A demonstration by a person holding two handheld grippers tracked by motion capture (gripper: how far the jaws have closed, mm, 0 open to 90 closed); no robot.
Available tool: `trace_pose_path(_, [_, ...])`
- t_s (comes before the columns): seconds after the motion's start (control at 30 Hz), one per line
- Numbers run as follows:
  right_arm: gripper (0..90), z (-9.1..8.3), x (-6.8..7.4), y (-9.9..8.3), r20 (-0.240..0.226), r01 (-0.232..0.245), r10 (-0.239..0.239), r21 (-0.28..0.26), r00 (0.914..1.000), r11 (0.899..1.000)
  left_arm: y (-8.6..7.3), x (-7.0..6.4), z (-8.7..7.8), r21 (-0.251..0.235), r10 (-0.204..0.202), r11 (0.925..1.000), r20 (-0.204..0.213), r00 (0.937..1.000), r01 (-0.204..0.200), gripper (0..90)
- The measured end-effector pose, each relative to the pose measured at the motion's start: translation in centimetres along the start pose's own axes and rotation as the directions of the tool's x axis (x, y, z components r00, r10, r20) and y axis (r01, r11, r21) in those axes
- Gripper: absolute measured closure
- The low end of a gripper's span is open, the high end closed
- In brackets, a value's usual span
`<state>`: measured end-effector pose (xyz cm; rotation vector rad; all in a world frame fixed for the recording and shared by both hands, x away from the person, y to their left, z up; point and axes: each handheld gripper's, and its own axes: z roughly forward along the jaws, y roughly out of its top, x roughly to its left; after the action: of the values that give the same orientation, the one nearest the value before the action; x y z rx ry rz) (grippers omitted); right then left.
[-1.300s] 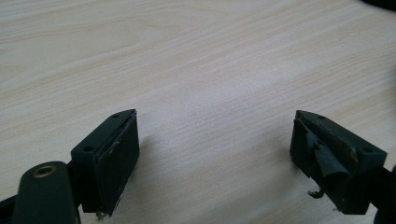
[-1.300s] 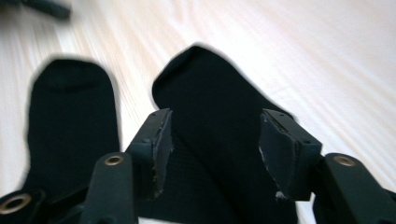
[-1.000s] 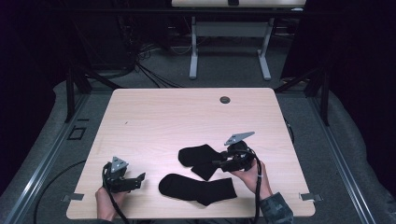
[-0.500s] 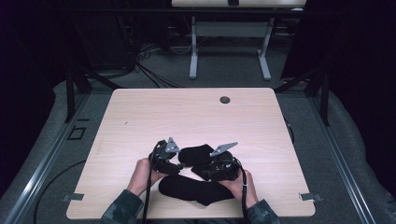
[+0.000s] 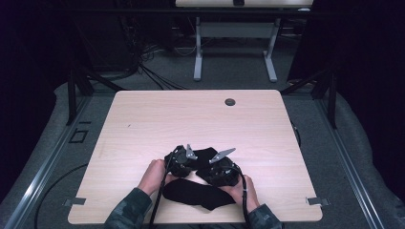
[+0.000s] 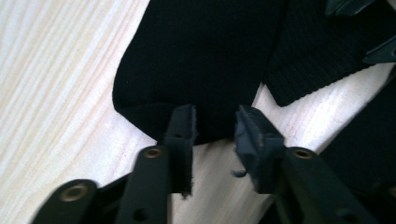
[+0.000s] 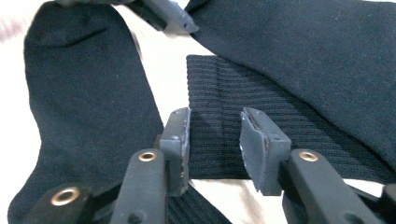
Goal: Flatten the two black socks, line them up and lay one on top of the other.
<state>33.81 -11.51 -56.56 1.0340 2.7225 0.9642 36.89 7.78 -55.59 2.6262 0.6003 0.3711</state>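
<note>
Two black socks lie near the table's front edge, the far sock (image 5: 206, 154) between my grippers and the near sock (image 5: 198, 193) below them. My left gripper (image 5: 184, 160) is open, and its jaws straddle a sock's rounded end (image 6: 201, 60) that rests flat on the wood. My right gripper (image 5: 217, 167) is also open. Its jaws stand on either side of a ribbed cuff (image 7: 215, 126), with nothing pinched. A smooth sock (image 7: 88, 102) lies to the left of that cuff. The ribbed cuff (image 6: 322, 51) also lies at the upper right of the left gripper view.
The light wooden table (image 5: 191, 119) has a small dark round cap (image 5: 230, 101) near its far edge. Behind it stand the white legs of another table (image 5: 197, 52) and loose cables on the grey floor (image 5: 153, 76). Dark frame rails run along both sides.
My left gripper has swung from the front left corner rightward onto the socks. My right gripper has shifted left and toward the front edge, so both now meet over the socks.
</note>
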Motion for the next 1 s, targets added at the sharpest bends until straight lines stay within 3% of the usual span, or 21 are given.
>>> trace_pose_path(0.13, [70.3, 0.0, 0.1, 0.0, 0.031, 0.021, -0.021, 0.004, 0.9993, 1.000, 0.1, -0.4, 0.2, -0.008, 0.020, 0.9998, -0.018, 0.9996, -0.021, 80.1])
trace_pose_path(0.23, [77.1, 0.0, 0.2, -0.1, 0.061, 0.042, -0.042, 0.004, 0.9973, 0.999, 0.3, -0.3, 0.3, -0.005, -0.024, 0.9997, -0.038, 0.9990, 0.023, 85.8])
trace_pose_path(0.33, [81.7, 0.0, 0.5, -0.5, 0.096, 0.057, -0.055, -0.022, 0.9939, 0.998, 0.4, -0.4, 0.3, 0.001, -0.039, 0.9992, -0.051, 0.9979, 0.039, 87.5])
trace_pose_path(0.47, [83.2, -0.5, 0.4, -1.1, 0.115, 0.052, -0.046, -0.047, 0.9923, 0.998, 0.2, -0.1, 0.1, -0.050, -0.098, 0.9941, -0.033, 0.9946, 0.096, 88.3])
trace_pose_path(0.57, [83.2, -1.3, 0.2, -1.4, 0.140, 0.057, -0.049, -0.055, 0.9890, 0.997, 0.1, 0.3, -0.9, -0.096, -0.139, 0.9860, -0.018, 0.9901, 0.137, 88.5])
trace_pose_path(0.73, [83.2, -2.9, -0.6, -1.8, 0.193, 0.038, -0.022, -0.082, 0.9810, 0.996, -0.1, 0.6, -2.5, -0.135, -0.172, 0.9770, -0.038, 0.9844, 0.165, 88.7])
trace_pose_path(1.0, [83.2, -5.6, -1.7, -3.1, 0.246, 0.023, 0.004, -0.110, 0.9693, 0.994, -0.8, 1.8, -5.0, -0.206, -0.240, 0.9511, -0.023, 0.9706, 0.230, 88.7])
